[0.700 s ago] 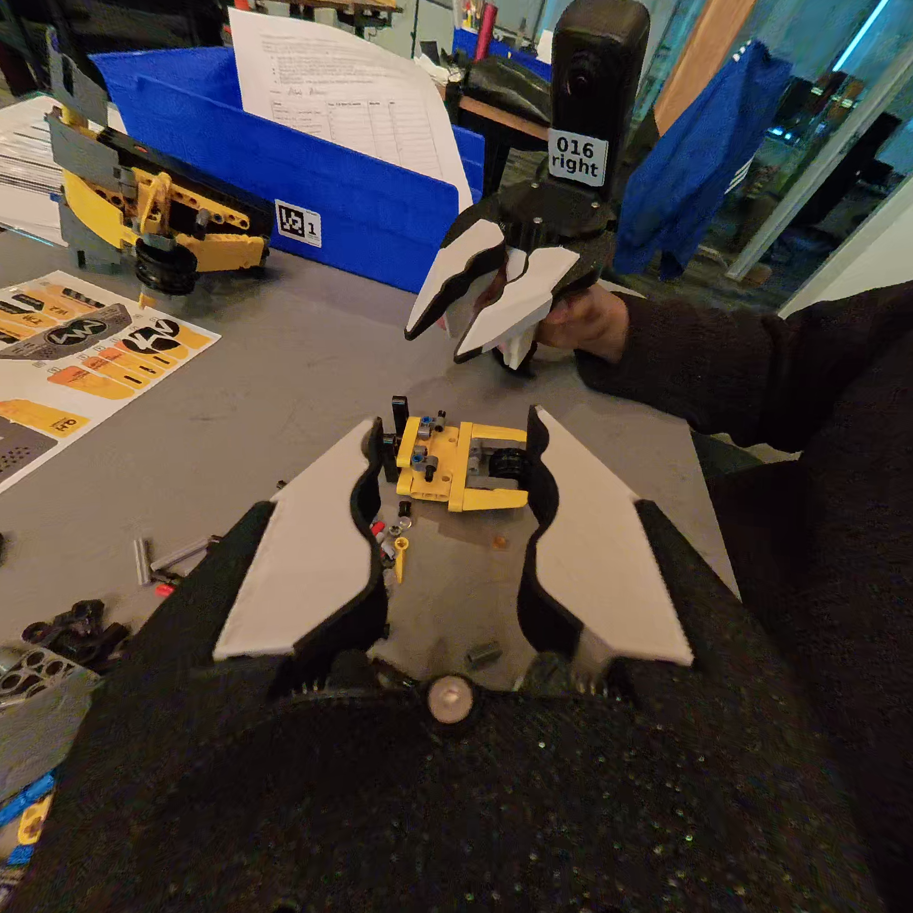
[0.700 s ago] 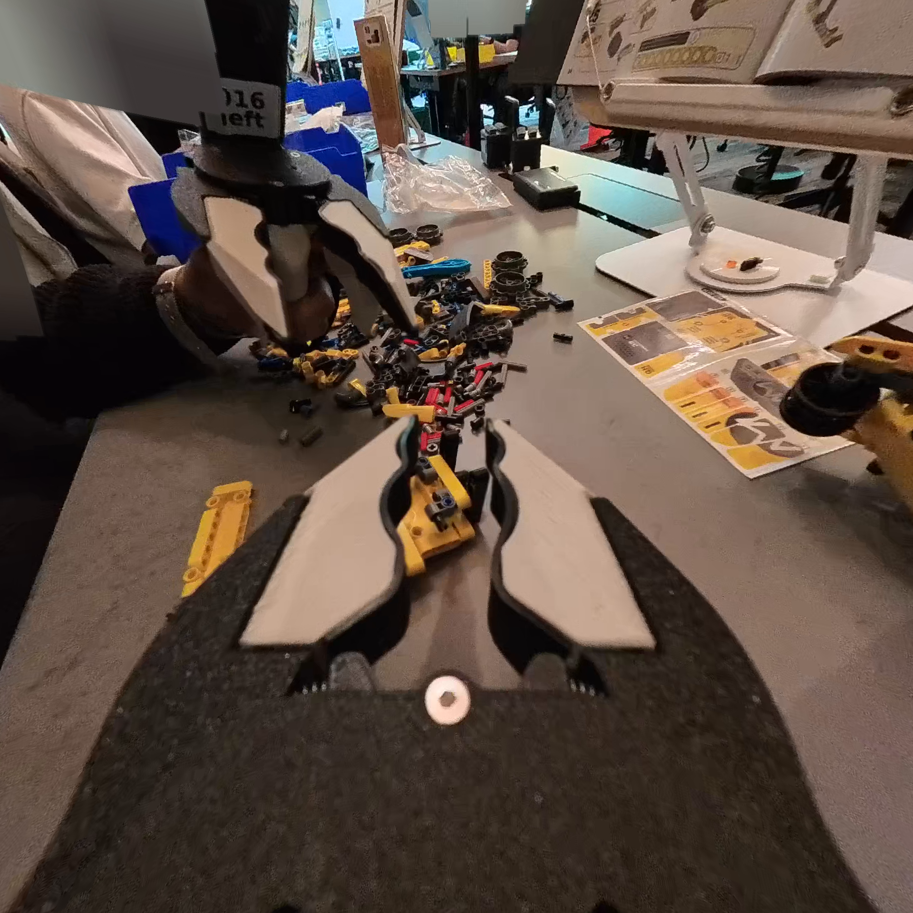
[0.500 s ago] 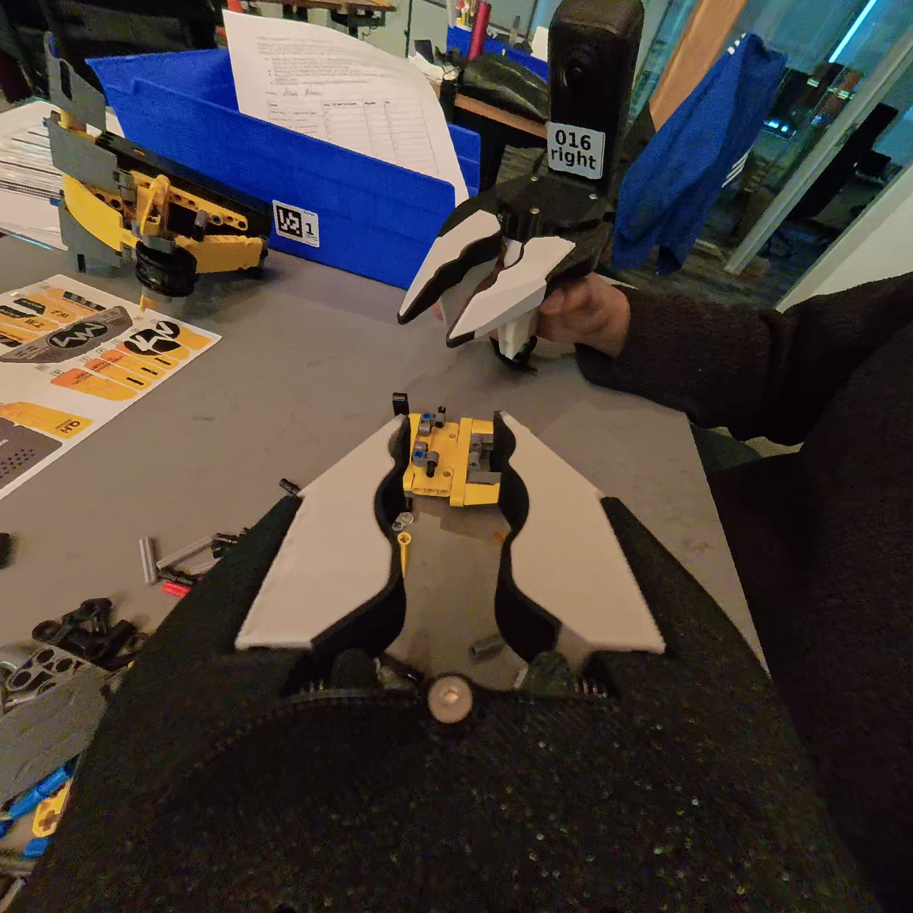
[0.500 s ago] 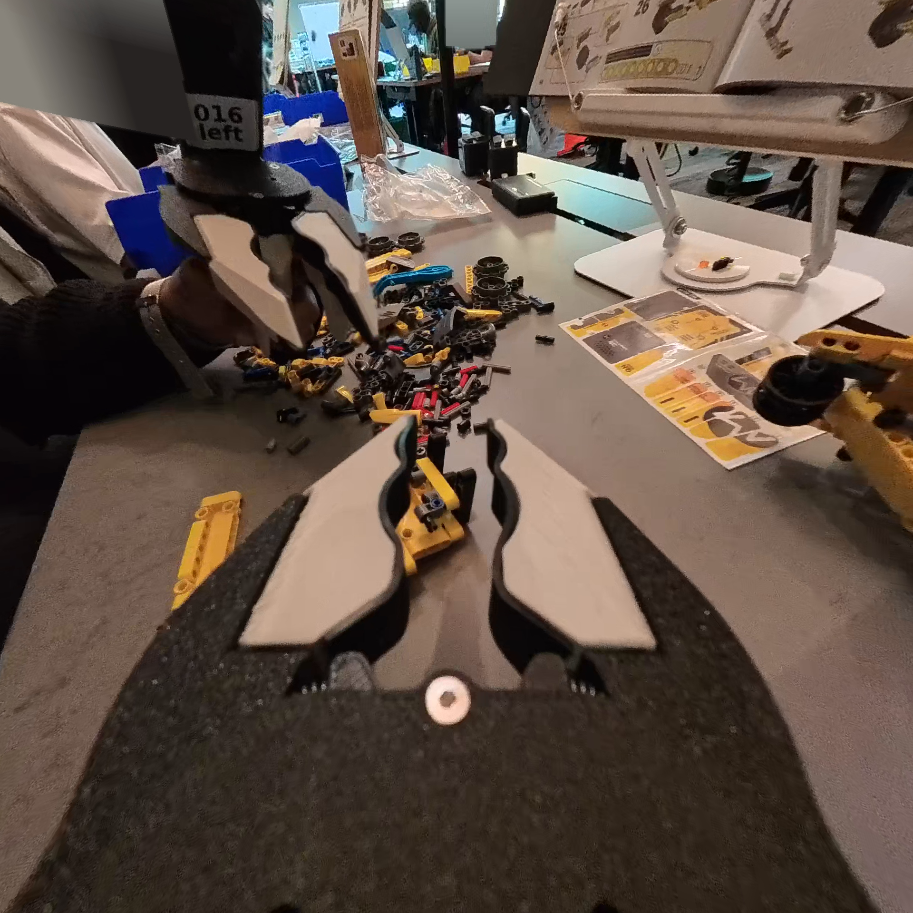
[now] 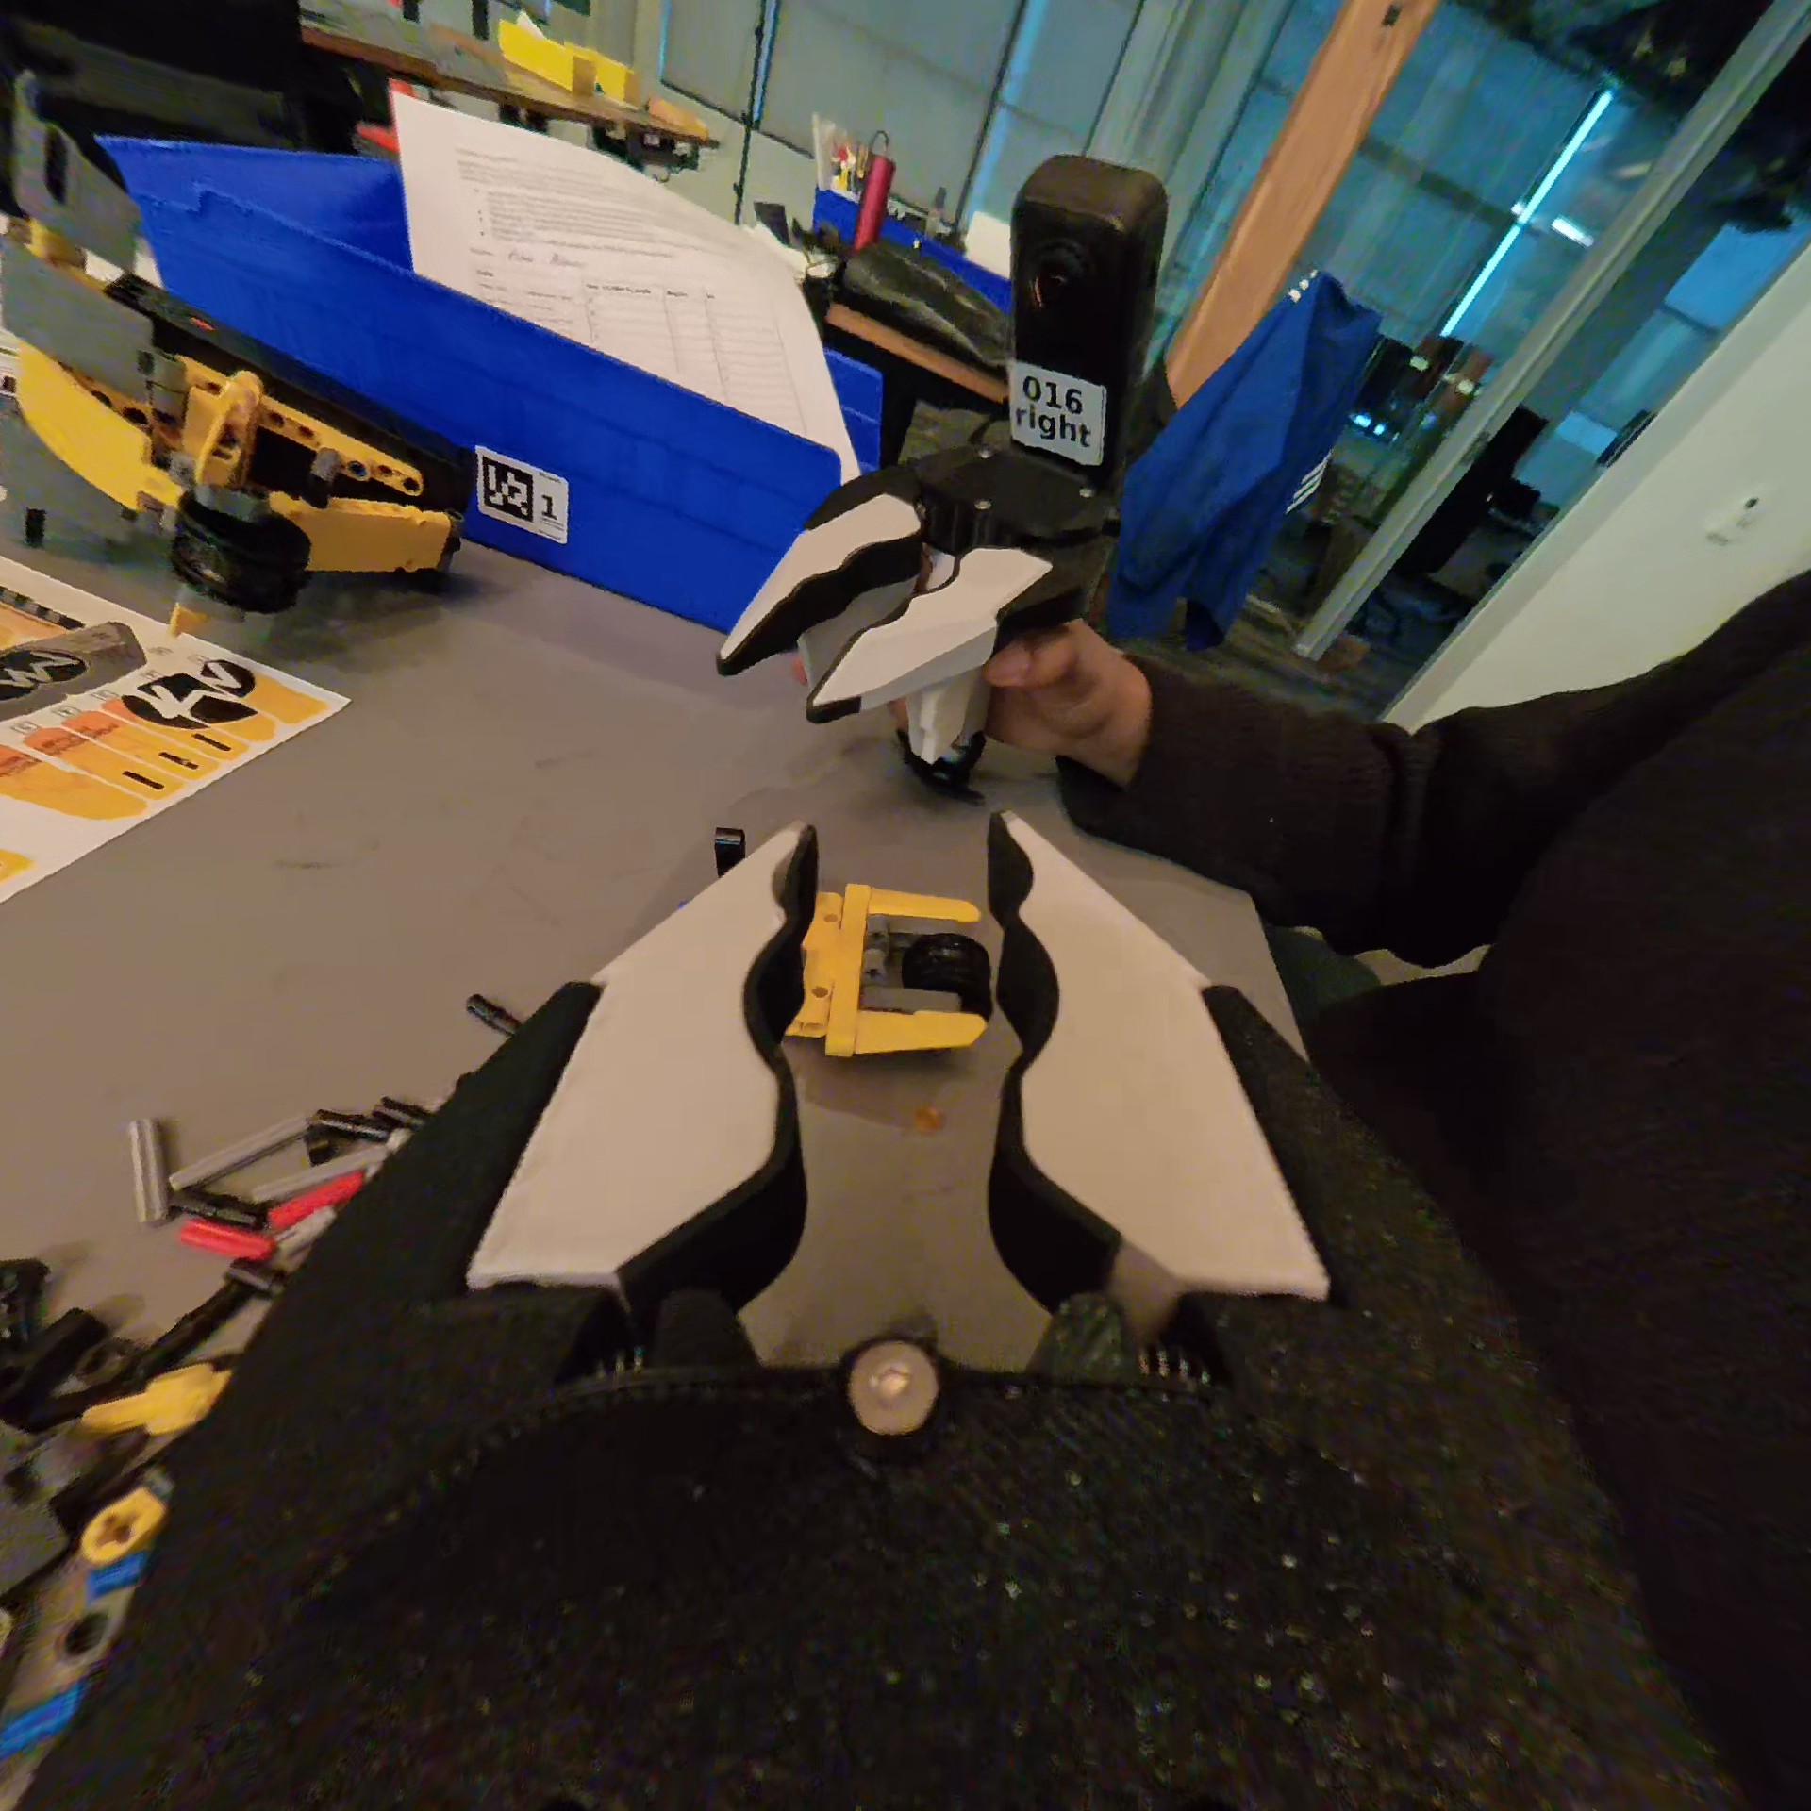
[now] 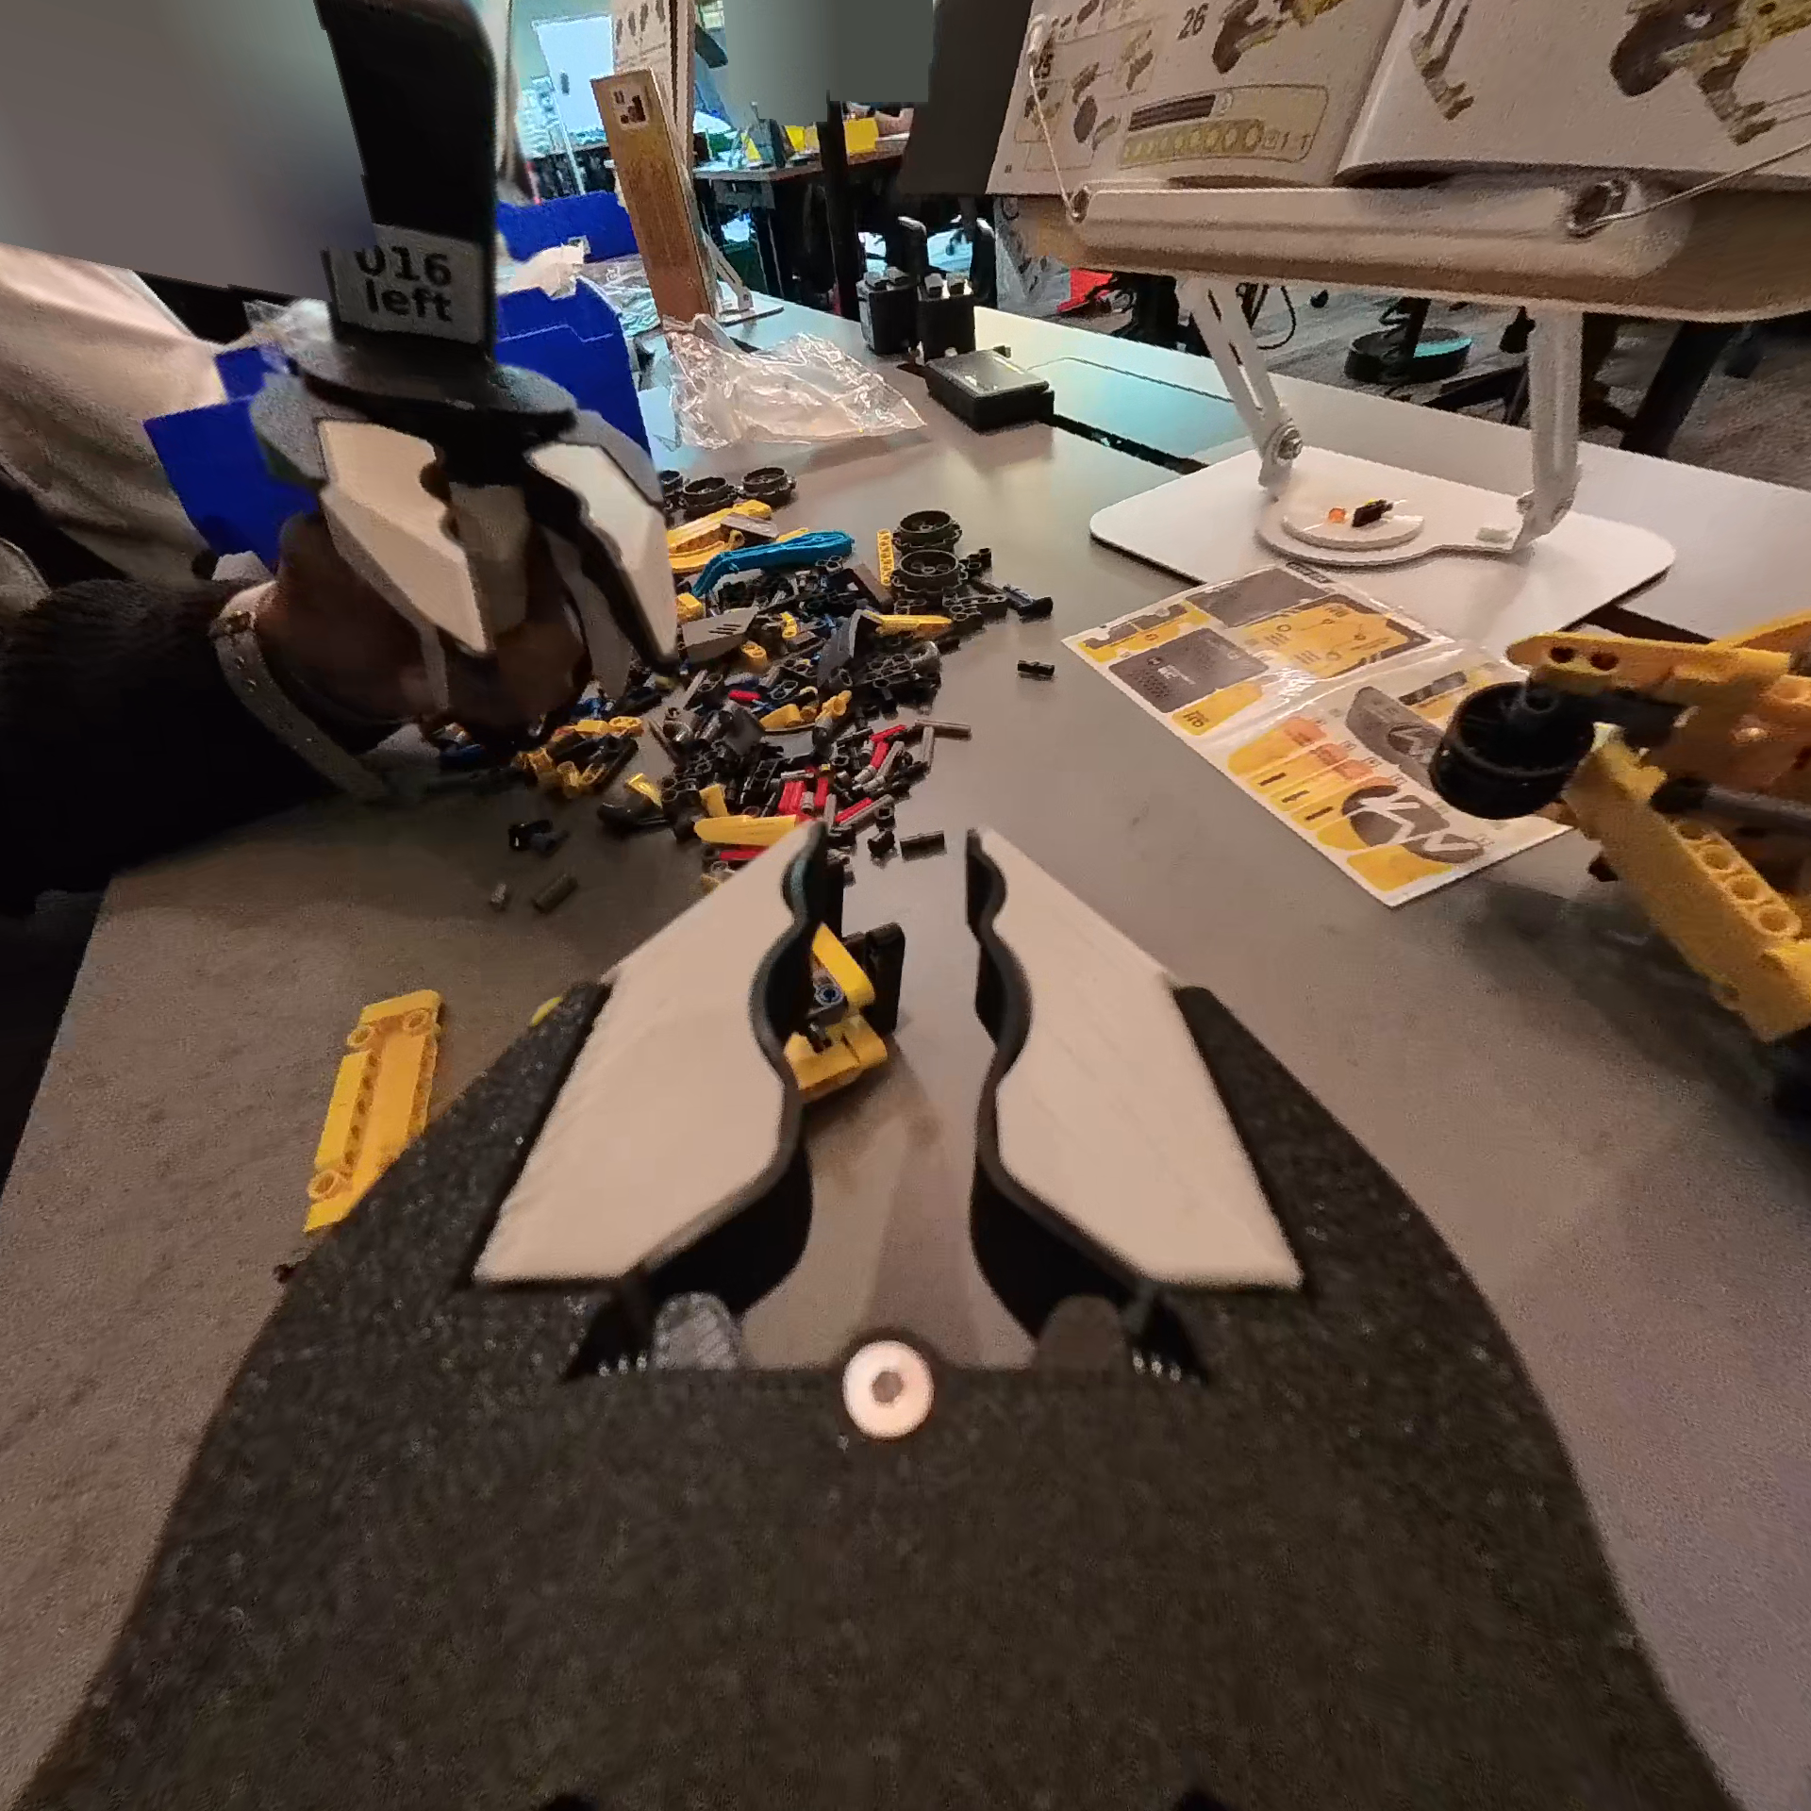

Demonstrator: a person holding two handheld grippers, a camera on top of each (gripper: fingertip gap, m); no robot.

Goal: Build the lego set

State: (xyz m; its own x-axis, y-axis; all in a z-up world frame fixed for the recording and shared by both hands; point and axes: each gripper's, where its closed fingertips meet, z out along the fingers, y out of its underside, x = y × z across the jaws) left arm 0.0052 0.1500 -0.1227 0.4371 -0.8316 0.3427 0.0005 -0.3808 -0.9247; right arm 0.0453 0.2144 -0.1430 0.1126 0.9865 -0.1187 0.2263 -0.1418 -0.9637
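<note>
Left gripper [image 5: 897, 843] has reopened off the yellow assembly [image 5: 887, 970]; right gripper [image 6: 887, 848] hovers empty, partly open.

Left white-and-black two-finger gripper [image 5: 900, 853]: jaws parted, low, pointing forward. Right white-and-black two-finger gripper [image 6: 892, 853]: jaws parted narrower, raised, tilted downward; bare hand [image 5: 1063, 691] on its handle.

A grey counter [image 5: 412, 784] carries a small yellow brick assembly [image 5: 882, 980] with grey and black parts. Each gripper has white fingers [image 5: 666, 1098] edged in black on a speckled black body. Nearby lies a scatter of loose bricks [image 6: 813, 706] in black, yellow, red, grey and blue. A sticker sheet [image 6: 1313, 715] shows yellow, orange, grey and black shapes. Behind stands a bright blue bin [image 5: 608, 441] bearing a black-and-white square tag [image 5: 519, 495]. The person's sleeve [image 5: 1421, 813] is black.
</note>
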